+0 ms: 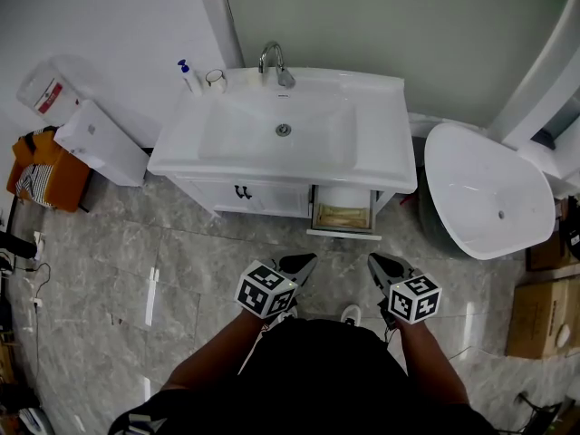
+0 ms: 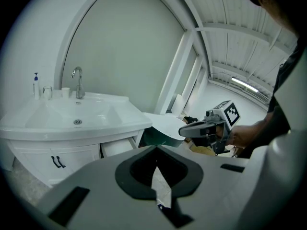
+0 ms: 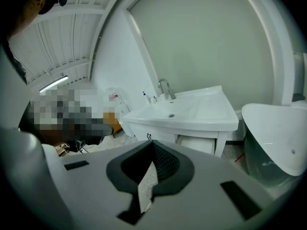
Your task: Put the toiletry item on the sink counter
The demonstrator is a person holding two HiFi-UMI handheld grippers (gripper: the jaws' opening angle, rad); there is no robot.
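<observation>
A white sink counter [image 1: 381, 157] stands ahead of me, with a chrome faucet [image 1: 275, 62] at the back. On its back left corner stand a small blue-pump bottle [image 1: 188, 76] and a cup [image 1: 215, 80]. Below the counter's right side a drawer [image 1: 343, 217] is pulled open; something white lies at its back. My left gripper [image 1: 304, 263] and right gripper [image 1: 377, 263] hover side by side over the floor in front of the drawer. Both are shut and hold nothing. The left gripper view shows its jaws [image 2: 156, 150] meeting; the right gripper's jaws [image 3: 152, 145] also meet.
A white bathtub [image 1: 485, 188] stands right of the vanity. To the left are a white box [image 1: 100, 143] and an orange bag [image 1: 41, 172]. Cardboard boxes [image 1: 542, 315] sit at the far right. Cabinet doors with dark handles [image 1: 243, 191] stay closed. The floor is grey marble tile.
</observation>
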